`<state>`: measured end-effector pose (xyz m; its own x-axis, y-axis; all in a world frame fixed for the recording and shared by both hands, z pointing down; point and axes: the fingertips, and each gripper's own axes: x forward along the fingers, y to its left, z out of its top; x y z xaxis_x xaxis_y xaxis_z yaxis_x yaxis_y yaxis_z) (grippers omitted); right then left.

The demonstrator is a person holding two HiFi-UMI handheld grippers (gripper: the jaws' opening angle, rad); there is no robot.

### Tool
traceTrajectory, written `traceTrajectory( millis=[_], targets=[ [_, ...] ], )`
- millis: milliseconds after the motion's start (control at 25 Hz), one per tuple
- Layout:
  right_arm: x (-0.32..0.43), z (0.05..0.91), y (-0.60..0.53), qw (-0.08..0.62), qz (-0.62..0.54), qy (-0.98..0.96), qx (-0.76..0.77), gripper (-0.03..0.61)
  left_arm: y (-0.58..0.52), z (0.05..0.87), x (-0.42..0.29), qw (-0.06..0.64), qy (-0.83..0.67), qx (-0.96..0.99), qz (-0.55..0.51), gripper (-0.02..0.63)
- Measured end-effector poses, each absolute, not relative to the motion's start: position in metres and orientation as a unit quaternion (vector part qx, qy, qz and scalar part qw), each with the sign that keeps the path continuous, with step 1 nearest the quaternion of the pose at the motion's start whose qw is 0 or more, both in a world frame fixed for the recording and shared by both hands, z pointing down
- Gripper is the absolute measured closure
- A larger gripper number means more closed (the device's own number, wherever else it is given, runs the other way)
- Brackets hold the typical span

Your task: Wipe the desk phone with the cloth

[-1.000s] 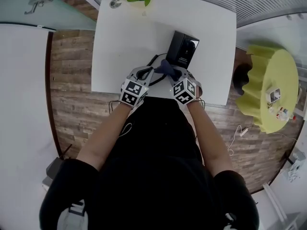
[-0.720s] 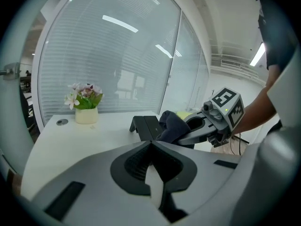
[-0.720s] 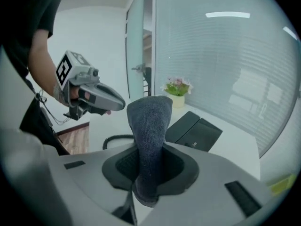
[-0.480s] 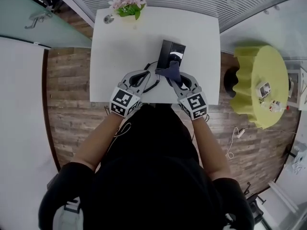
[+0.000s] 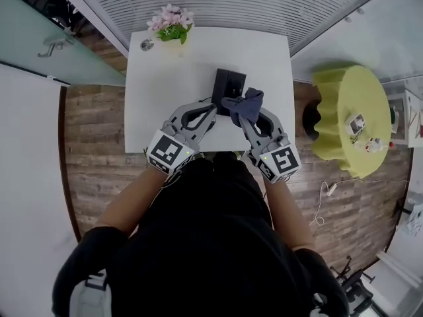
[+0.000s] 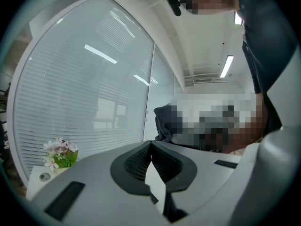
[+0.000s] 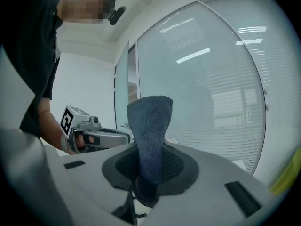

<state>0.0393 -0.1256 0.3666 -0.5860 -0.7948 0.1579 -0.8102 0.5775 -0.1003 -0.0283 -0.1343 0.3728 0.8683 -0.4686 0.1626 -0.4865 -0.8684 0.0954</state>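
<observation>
The black desk phone (image 5: 227,86) lies on the white table (image 5: 165,98), near its front edge. My right gripper (image 5: 252,116) is shut on a dark blue cloth (image 5: 244,104), which hangs just right of the phone's near end. In the right gripper view the cloth (image 7: 151,126) stands up out of the closed jaws of the right gripper (image 7: 150,149). My left gripper (image 5: 212,108) is shut with nothing in it, just left of the phone's near end. The left gripper view looks level across the room at its gripper (image 6: 150,146) and the cloth (image 6: 162,121); the phone is hidden there.
A pot of pink flowers (image 5: 170,24) and a small round object (image 5: 146,45) stand at the table's far left corner. A dark cable (image 5: 206,101) runs beside the phone. A yellow round table (image 5: 347,117) stands to the right, over wooden floor. A glass wall with blinds is behind the table.
Both grippers have risen off the table and drawn slightly back. The right one has carried the cloth from the phone's near edge to its right side. The left gripper stays shut.
</observation>
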Motion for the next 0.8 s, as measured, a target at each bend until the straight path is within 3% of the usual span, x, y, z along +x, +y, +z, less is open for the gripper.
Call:
traceTrajectory(
  millis=[800],
  targets=[
    [0.050, 0.336, -0.124, 0.018, 0.048, -0.887, 0.459, 0.495, -0.138, 0.355, -0.011, 0.052, -0.245, 0.966, 0.059, 0.603]
  ],
)
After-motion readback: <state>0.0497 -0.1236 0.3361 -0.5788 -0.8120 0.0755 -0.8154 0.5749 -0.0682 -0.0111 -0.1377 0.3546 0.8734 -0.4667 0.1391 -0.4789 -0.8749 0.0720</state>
